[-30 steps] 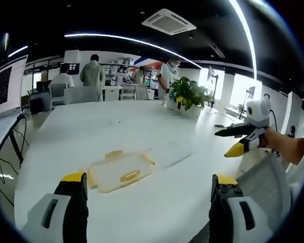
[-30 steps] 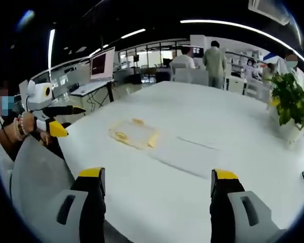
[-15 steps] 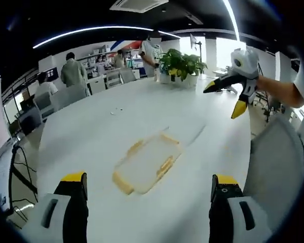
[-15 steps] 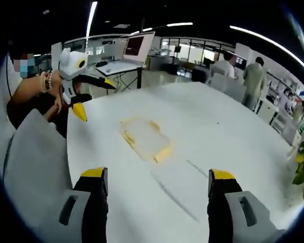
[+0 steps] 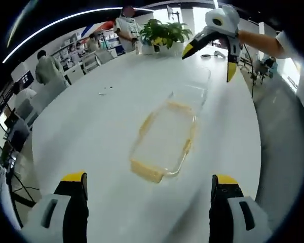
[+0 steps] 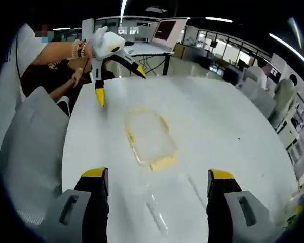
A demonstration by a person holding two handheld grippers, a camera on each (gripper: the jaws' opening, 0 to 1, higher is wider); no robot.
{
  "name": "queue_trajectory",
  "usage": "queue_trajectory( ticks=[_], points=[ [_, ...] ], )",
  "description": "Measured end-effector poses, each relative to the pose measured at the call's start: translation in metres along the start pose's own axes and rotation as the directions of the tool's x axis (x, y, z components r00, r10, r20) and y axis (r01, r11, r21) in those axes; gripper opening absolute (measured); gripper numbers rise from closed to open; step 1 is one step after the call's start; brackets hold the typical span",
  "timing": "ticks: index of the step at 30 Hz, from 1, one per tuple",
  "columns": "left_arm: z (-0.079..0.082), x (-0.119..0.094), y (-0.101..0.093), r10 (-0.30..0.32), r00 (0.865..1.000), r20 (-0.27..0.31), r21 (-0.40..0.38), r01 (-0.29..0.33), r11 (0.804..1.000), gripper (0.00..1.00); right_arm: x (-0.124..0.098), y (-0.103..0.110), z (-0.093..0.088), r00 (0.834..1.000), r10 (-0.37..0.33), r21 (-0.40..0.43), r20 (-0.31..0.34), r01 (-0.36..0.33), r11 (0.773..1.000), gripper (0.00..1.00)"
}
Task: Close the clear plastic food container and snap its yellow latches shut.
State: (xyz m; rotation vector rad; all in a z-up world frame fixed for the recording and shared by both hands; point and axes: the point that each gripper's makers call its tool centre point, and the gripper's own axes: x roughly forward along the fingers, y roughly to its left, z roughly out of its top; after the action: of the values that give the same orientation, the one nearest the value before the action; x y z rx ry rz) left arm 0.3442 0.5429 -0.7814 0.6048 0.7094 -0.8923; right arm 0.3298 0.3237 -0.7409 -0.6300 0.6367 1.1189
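The clear plastic container (image 5: 164,136) lies flat on the white table (image 5: 91,131), with yellow latches at its ends and sides; in the right gripper view the container (image 6: 149,135) sits mid-table. A clear lid (image 5: 193,92) lies on the table just past it, faint in outline. My left gripper (image 5: 148,178) hovers open above the container's near end. My right gripper (image 6: 157,174) is open too, held above the lid's side. Each gripper appears across the container in the other's view: right gripper (image 5: 209,61), left gripper (image 6: 119,85), both with jaws spread and nothing between them.
A potted plant (image 5: 162,33) stands at the table's far end, with people and chairs (image 5: 66,78) behind. A grey chair back (image 6: 30,142) stands at the table's edge by the person's arm (image 6: 55,55). A monitor (image 6: 164,30) stands on a desk beyond.
Both views have risen and tilted down, so the container now appears nearer and from above. Each gripper has moved closer over the container. The container itself lies where it was.
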Motion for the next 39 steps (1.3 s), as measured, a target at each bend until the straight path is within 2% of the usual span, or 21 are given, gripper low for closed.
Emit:
queue_trajectory(
  ticks=[2,6,10,13,15,20,24,25,26,28,31,35,39],
  points=[
    [-0.004,0.006,0.002,-0.029,0.999,-0.032,0.037,0.03,0.999,0.99,0.009,-0.001,-0.002,0.999,0.033,-0.009,-0.028,-0.033,0.999,0.76],
    [-0.007,0.016,0.003,-0.08,0.996,-0.039,0.062,0.082,0.995,0.98,0.024,-0.001,-0.002,0.995,0.079,-0.051,-0.057,-0.082,0.995,0.75],
    [-0.016,0.026,0.005,-0.139,0.986,-0.088,0.101,0.147,0.984,0.94,0.044,-0.001,-0.005,0.987,0.129,-0.073,-0.096,-0.137,0.988,0.74],
    [-0.018,0.033,0.004,-0.166,0.981,-0.103,0.113,0.177,0.978,0.96,0.056,-0.003,-0.008,0.981,0.151,-0.106,-0.125,-0.165,0.981,0.75],
    [-0.018,0.037,0.001,-0.195,0.974,-0.117,0.142,0.211,0.967,0.95,0.063,-0.003,-0.009,0.973,0.187,-0.109,-0.138,-0.202,0.973,0.77],
    [-0.016,0.049,0.002,-0.215,0.964,-0.154,0.207,0.245,0.947,0.9,0.08,-0.008,-0.013,0.961,0.217,-0.157,-0.17,-0.243,0.957,0.74],
    [-0.014,0.056,0.001,-0.233,0.958,-0.169,0.224,0.267,0.937,0.87,0.089,-0.006,-0.016,0.948,0.251,-0.17,-0.197,-0.285,0.943,0.71],
    [-0.013,0.058,-0.002,-0.253,0.953,-0.167,0.267,0.291,0.919,0.86,0.092,-0.006,-0.018,0.945,0.253,-0.177,-0.209,-0.291,0.94,0.71],
    [-0.012,0.059,-0.004,-0.267,0.95,-0.164,0.283,0.304,0.91,0.84,0.094,-0.005,-0.019,0.942,0.256,-0.185,-0.215,-0.296,0.937,0.72],
    [-0.015,0.06,-0.006,-0.277,0.942,-0.187,0.257,0.319,0.912,0.79,0.097,-0.005,-0.022,0.936,0.26,-0.192,-0.236,-0.308,0.932,0.71],
    [-0.015,0.063,-0.004,-0.269,0.943,-0.195,0.268,0.315,0.91,0.74,0.102,-0.005,-0.025,0.93,0.269,-0.192,-0.251,-0.32,0.928,0.7],
    [-0.018,0.065,-0.006,-0.286,0.932,-0.221,0.234,0.336,0.912,0.62,0.107,-0.004,-0.027,0.923,0.277,-0.191,-0.267,-0.332,0.924,0.61],
    [-0.018,0.067,-0.006,-0.28,0.931,-0.232,0.259,0.337,0.905,0.58,0.112,-0.008,-0.029,0.92,0.274,-0.181,-0.279,-0.331,0.926,0.6]
  ],
)
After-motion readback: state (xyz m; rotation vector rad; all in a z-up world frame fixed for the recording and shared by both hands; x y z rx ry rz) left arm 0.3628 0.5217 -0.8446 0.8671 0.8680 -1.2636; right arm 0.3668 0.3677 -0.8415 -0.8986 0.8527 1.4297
